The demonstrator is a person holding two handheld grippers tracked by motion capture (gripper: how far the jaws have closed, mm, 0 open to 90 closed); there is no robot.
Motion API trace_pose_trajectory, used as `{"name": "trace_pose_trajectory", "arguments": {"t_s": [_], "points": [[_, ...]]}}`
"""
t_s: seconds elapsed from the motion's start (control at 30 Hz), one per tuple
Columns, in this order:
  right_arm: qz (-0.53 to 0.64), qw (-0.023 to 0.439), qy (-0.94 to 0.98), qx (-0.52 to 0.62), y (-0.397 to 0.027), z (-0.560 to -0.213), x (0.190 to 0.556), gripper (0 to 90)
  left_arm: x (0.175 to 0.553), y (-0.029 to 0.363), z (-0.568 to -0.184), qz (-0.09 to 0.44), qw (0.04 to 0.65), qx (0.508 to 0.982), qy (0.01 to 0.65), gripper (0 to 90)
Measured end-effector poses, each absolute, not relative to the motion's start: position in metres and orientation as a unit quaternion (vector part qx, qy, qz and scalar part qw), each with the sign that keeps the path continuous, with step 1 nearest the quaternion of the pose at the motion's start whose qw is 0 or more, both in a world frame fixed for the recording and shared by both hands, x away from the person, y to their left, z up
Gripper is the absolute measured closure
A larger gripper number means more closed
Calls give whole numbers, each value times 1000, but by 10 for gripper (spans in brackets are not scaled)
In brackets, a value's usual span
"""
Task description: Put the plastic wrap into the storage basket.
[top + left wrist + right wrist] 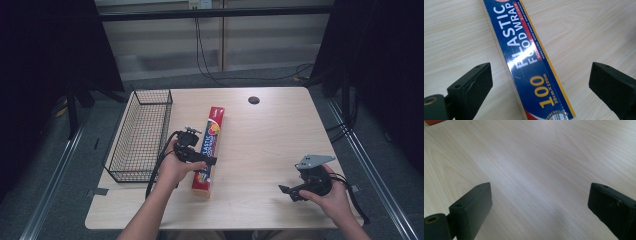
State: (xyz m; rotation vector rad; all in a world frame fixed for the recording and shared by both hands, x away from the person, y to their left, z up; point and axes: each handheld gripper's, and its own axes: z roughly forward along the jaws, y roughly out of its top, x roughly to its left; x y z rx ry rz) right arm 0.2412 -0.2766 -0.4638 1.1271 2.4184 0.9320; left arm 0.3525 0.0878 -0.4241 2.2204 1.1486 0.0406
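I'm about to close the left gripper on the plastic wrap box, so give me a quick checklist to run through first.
1. Left gripper jaws open wide: ok.
2. Plastic wrap box lies between the jaws, neither pad touching it: ok.
3. Box lies flat on the table, nothing on top: ok.
4. Box square to the jaws: not ok, it runs slantwise in the left gripper view.
5. Wire basket apart from the box: ok.
6. Right gripper open, holding nothing, well off to the side: ok.

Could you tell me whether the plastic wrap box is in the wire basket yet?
Not yet: the plastic wrap box lies flat on the table, beside the wire basket.
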Motion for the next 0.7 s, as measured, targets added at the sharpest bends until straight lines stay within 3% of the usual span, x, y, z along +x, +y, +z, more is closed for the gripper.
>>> {"name": "trace_pose_trajectory", "arguments": {"t_s": [0.7], "points": [[338, 151, 839, 399, -280, -461, 242, 63, 382, 69, -426, 20, 285, 842, 457, 57]]}}
